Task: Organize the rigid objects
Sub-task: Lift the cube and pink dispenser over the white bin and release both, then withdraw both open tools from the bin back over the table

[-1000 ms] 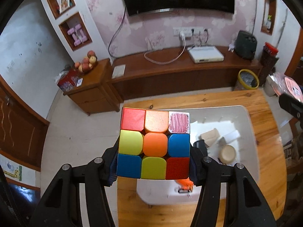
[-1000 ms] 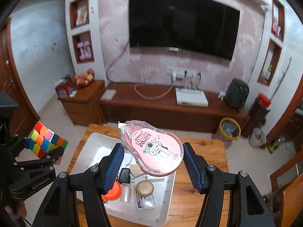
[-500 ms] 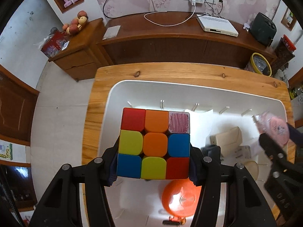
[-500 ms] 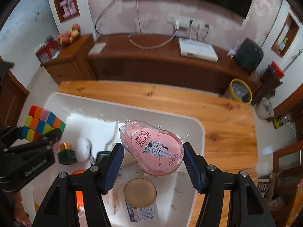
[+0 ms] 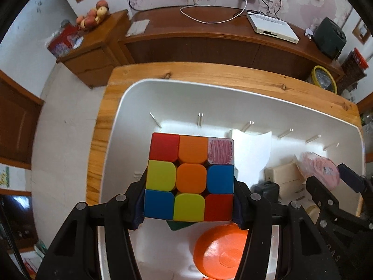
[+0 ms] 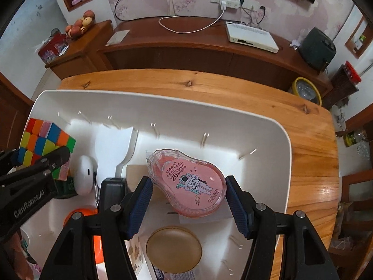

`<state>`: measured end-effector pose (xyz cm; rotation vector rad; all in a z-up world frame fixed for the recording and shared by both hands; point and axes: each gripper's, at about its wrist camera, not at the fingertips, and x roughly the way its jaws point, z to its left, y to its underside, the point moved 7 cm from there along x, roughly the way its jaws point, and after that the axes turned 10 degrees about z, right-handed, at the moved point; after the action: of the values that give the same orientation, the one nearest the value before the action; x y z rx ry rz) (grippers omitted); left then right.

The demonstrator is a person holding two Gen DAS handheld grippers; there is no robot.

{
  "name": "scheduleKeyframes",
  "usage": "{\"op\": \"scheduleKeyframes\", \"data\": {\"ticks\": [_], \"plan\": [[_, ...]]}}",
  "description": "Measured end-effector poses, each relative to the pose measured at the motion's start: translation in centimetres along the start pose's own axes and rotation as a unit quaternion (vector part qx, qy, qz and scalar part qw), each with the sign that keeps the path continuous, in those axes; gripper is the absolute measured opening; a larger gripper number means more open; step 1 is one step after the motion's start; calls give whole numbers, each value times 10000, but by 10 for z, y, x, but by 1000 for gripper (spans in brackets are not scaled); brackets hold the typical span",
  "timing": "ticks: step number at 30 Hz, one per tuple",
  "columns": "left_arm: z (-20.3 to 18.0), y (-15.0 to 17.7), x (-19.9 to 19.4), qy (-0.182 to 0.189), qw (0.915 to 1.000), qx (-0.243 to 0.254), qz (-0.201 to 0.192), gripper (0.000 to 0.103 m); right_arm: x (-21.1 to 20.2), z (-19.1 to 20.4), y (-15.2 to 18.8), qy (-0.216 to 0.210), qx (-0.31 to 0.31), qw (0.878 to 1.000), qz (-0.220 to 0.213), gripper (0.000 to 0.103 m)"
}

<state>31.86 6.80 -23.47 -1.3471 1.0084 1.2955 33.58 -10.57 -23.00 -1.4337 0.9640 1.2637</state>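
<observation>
The left gripper (image 5: 188, 200) has its jaws closed against the sides of one glossy plastic puzzle cube (image 5: 190, 177), nine rounded stickers facing the camera, one scribbled pink. The right gripper (image 6: 188, 201) has its ribbed blue jaws closed on one teardrop-shaped correction tape dispenser (image 6: 186, 184), clear shell over pink, with an astronaut label. Both things hang above the white tray (image 6: 268, 126), a smooth, round-cornered plastic bin with thin slots along its far wall. The cube is over the tray's left part, the dispenser over its right part. Inside the tray lie one orange ribbed disc (image 5: 221, 249), one round tan lid (image 6: 173, 248), one white egg-shaped case (image 6: 84, 175), one black block (image 6: 112, 189) and one beige box (image 5: 283, 179). The tray sits on a knotty pine tabletop (image 6: 233, 88); beyond it stands a dark wooden cabinet (image 6: 186, 46) against floral pink wallpaper.
</observation>
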Motion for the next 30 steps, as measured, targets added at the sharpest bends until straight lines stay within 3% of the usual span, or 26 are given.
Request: {"op": "scheduleKeyframes", "data": {"ticks": [3, 5, 7, 16, 30], "plan": [[-1, 3, 1, 201, 9997, 0, 129, 62, -13, 4, 1, 2, -121, 9997, -223, 74], [-2, 5, -3, 190, 9998, 47, 63, 87, -22, 4, 2, 49, -150, 9992, -368, 75], [-4, 7, -15, 56, 9997, 149, -183, 97, -27, 4, 3, 9, -150, 9989, -437, 77], [-5, 30, -55, 43, 9975, 445, -544, 98, -53, 0, 34, -133, -111, 9981, -595, 78], [-4, 101, -131, 129, 9921, 605, -1093, 98, -124, -31, 115, -164, 103, 9946, -1019, 78]]}}
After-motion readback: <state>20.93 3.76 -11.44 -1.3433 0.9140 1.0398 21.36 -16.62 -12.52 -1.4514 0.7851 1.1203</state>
